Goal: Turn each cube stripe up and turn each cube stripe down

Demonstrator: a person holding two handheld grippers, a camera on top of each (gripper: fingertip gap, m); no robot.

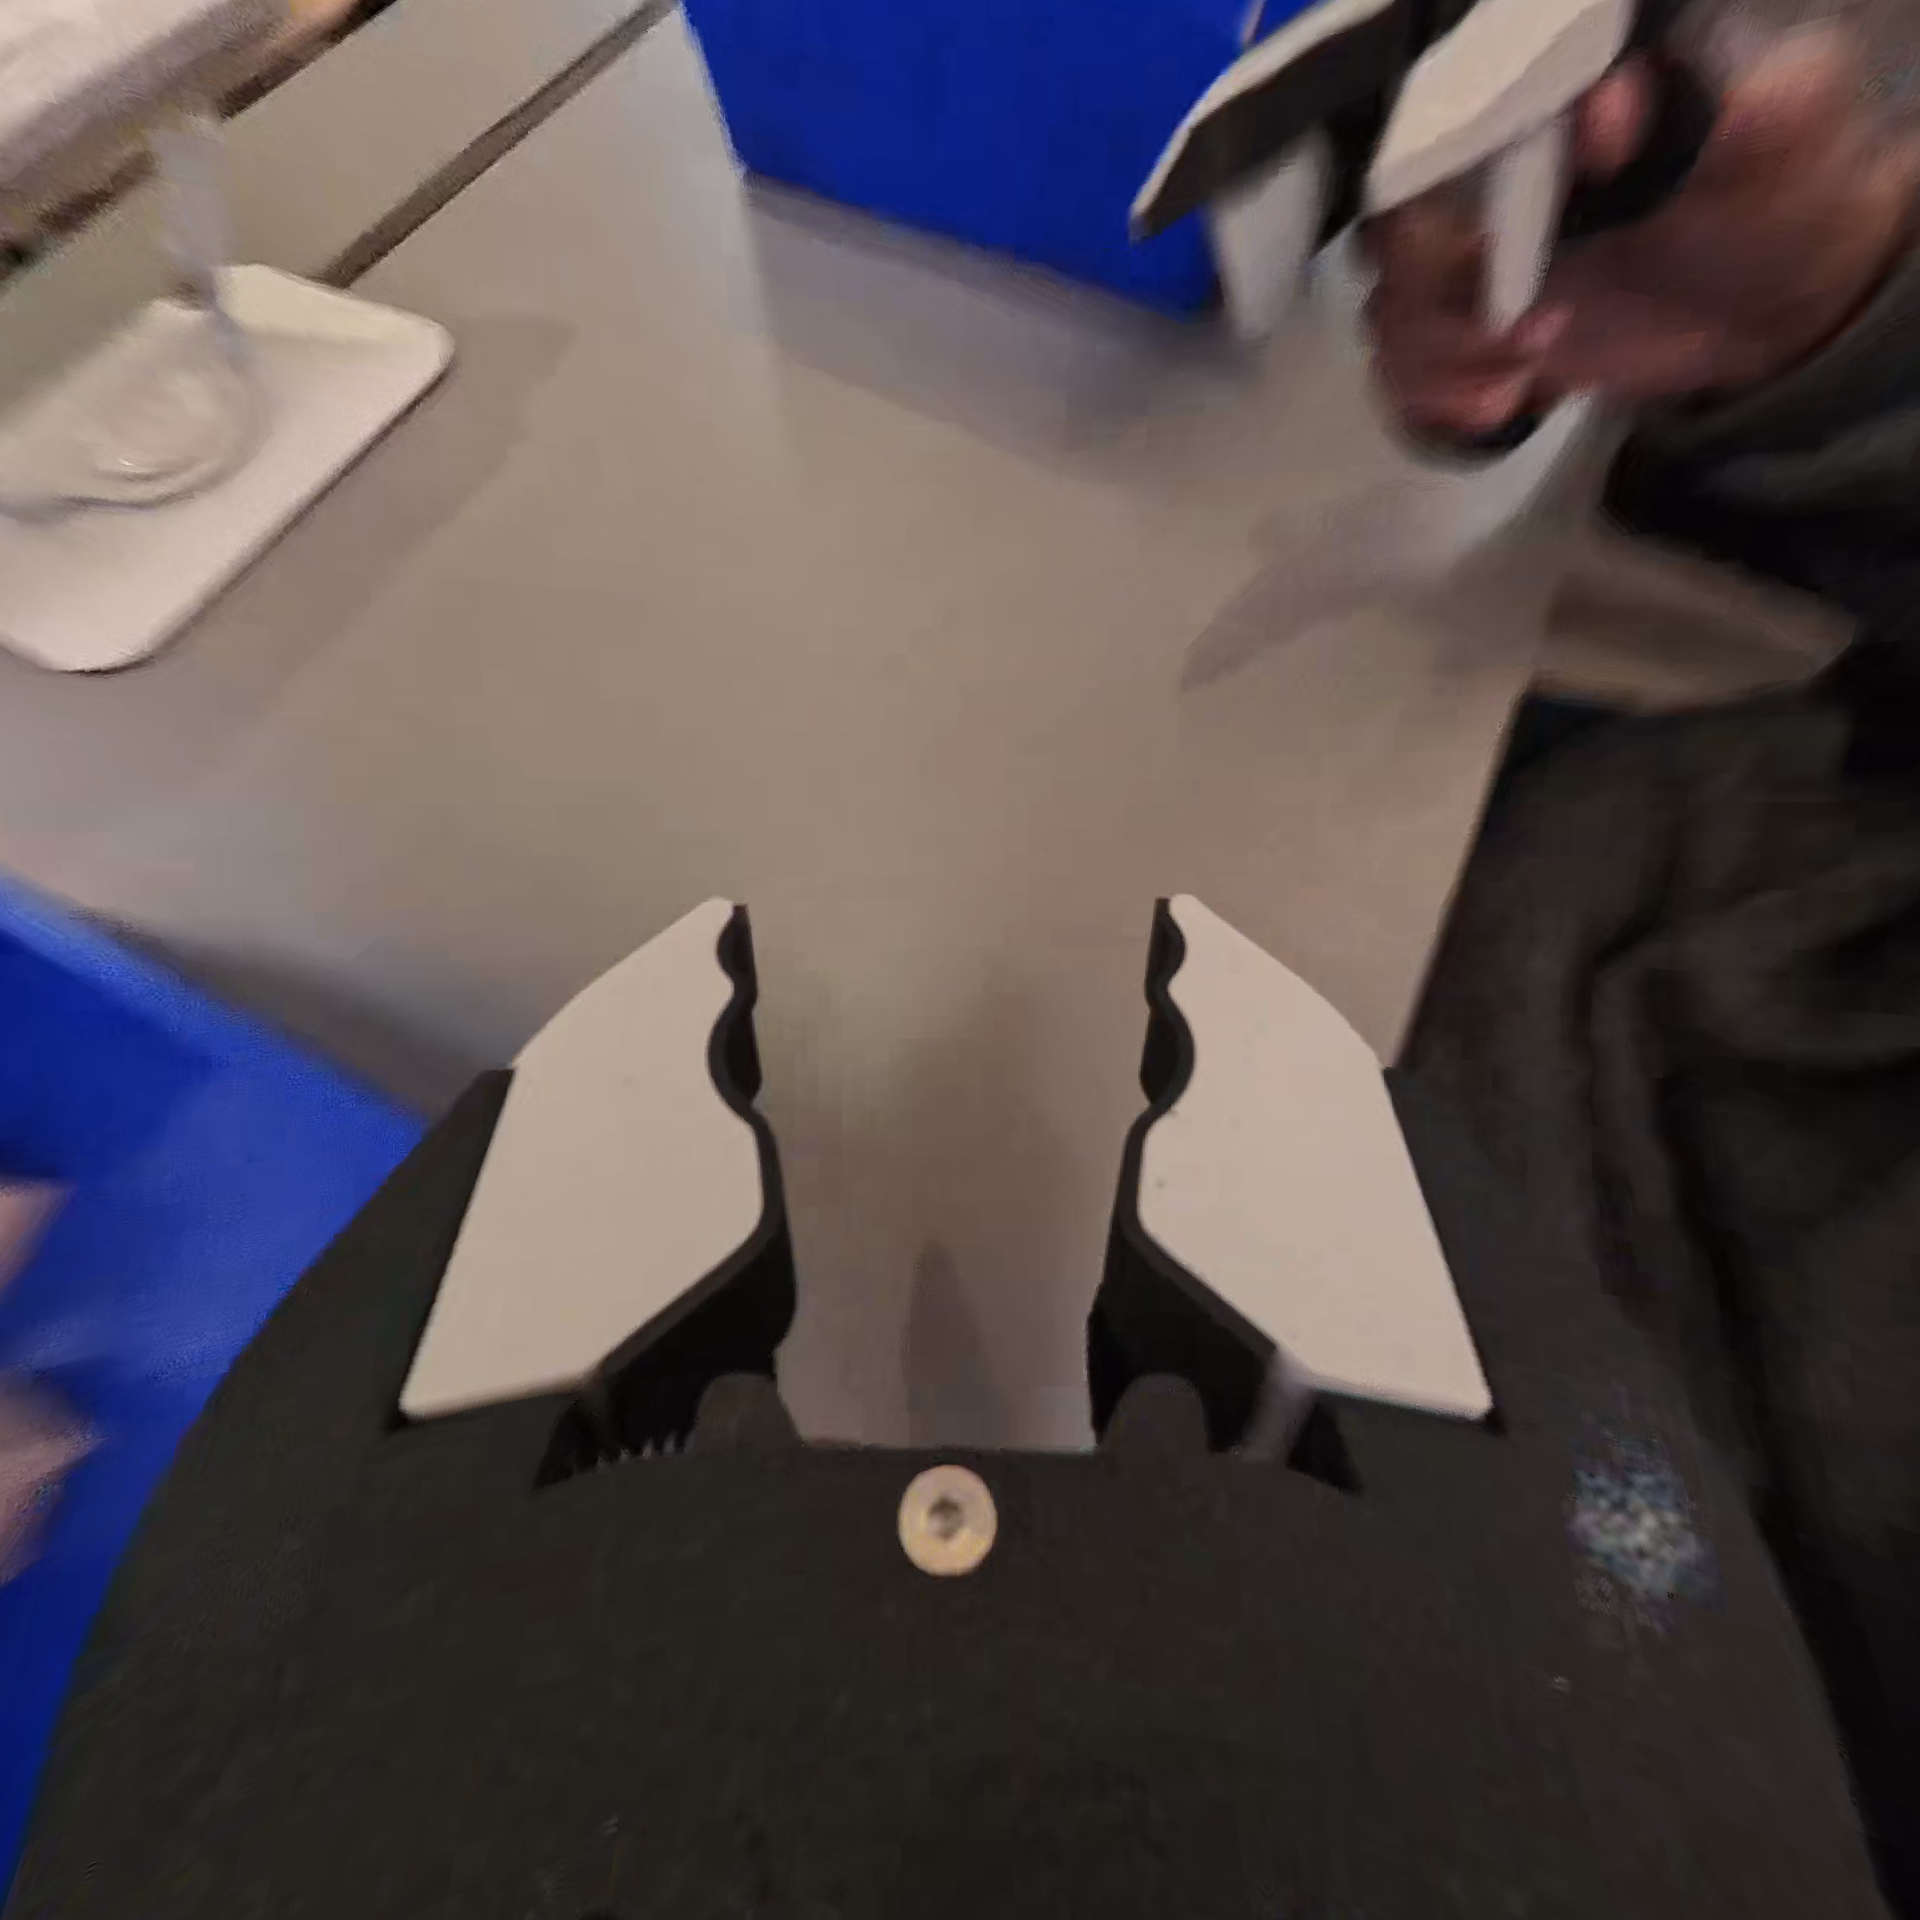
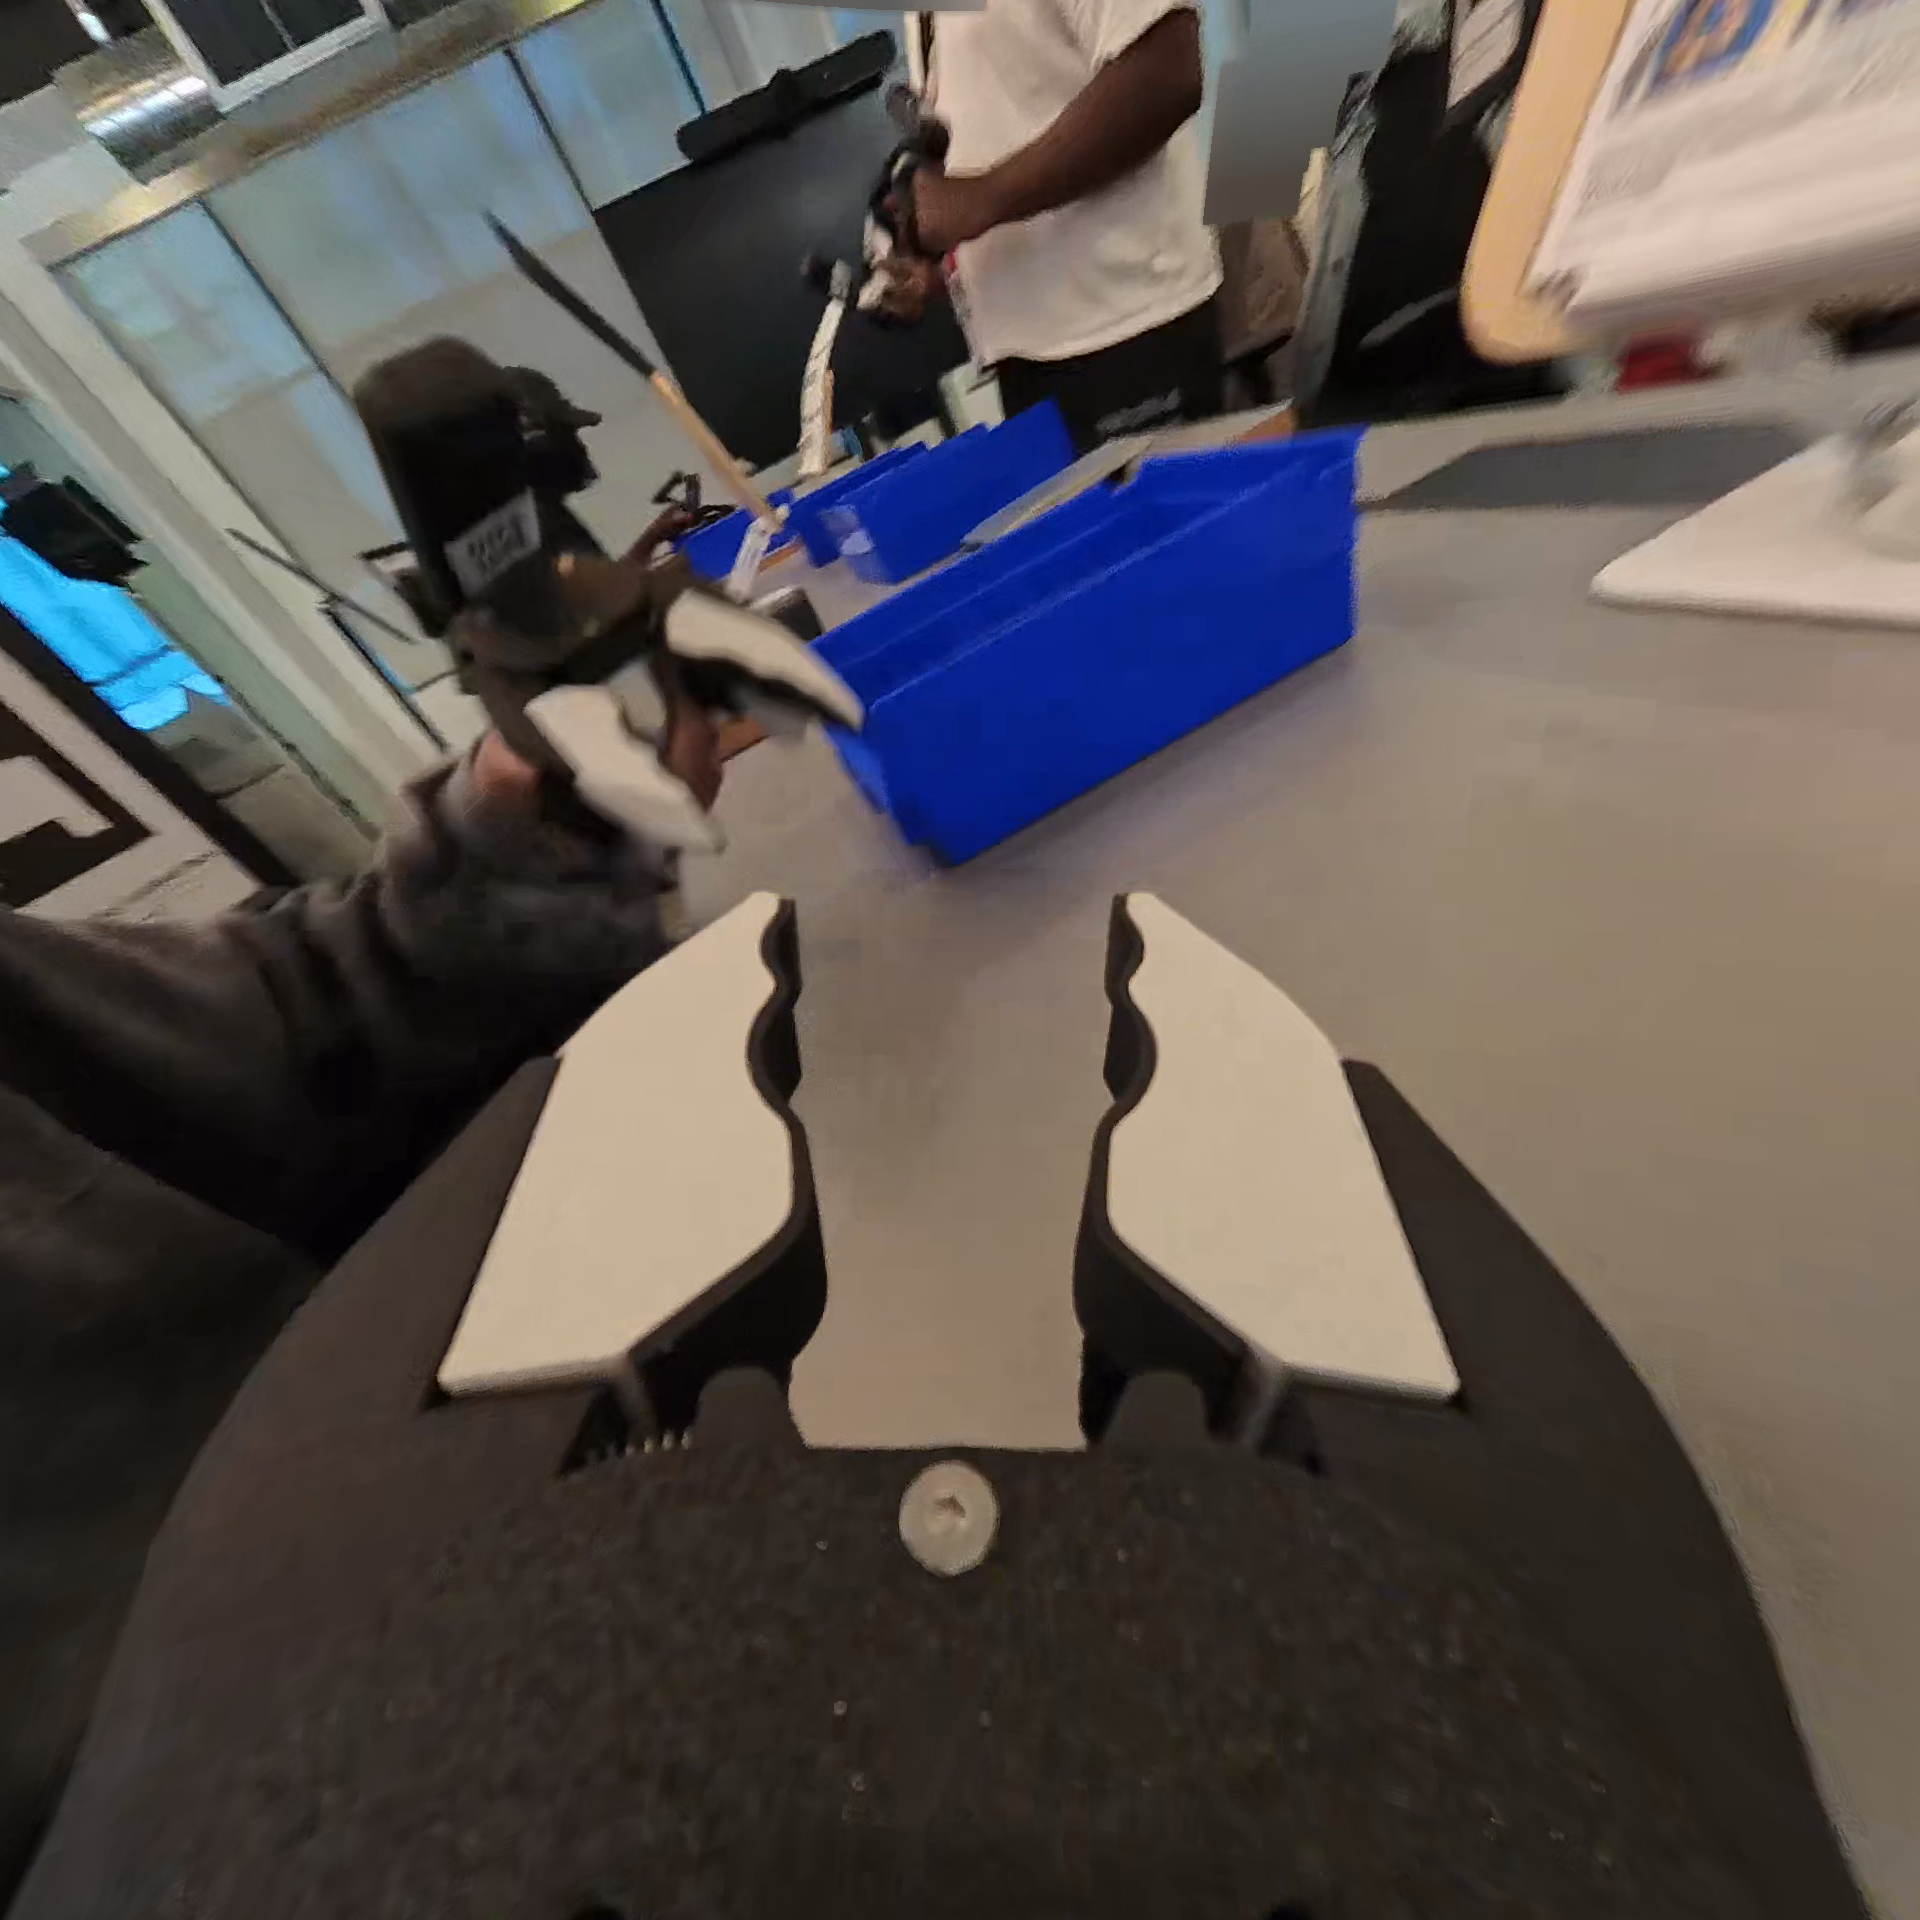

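No cube shows in either view. My left gripper [image 1: 948, 914] is open and empty over the bare grey table [image 1: 831, 675]. My right gripper [image 2: 951, 909] is open and empty above the same grey table [image 2: 1455, 883]. The right gripper also shows blurred at the top right of the left wrist view [image 1: 1382, 260], held in a hand. The left gripper also shows at the left of the right wrist view [image 2: 769, 769], held in a hand with a dark sleeve, its jaws apart.
A blue bin [image 2: 1122, 665] stands on the table ahead of the right gripper; it also shows in the left wrist view [image 1: 966, 125]. Another blue bin [image 1: 156, 1143] is at left. A white monitor stand base [image 1: 208, 457] sits far left. A person [image 2: 1070, 187] stands beyond the table.
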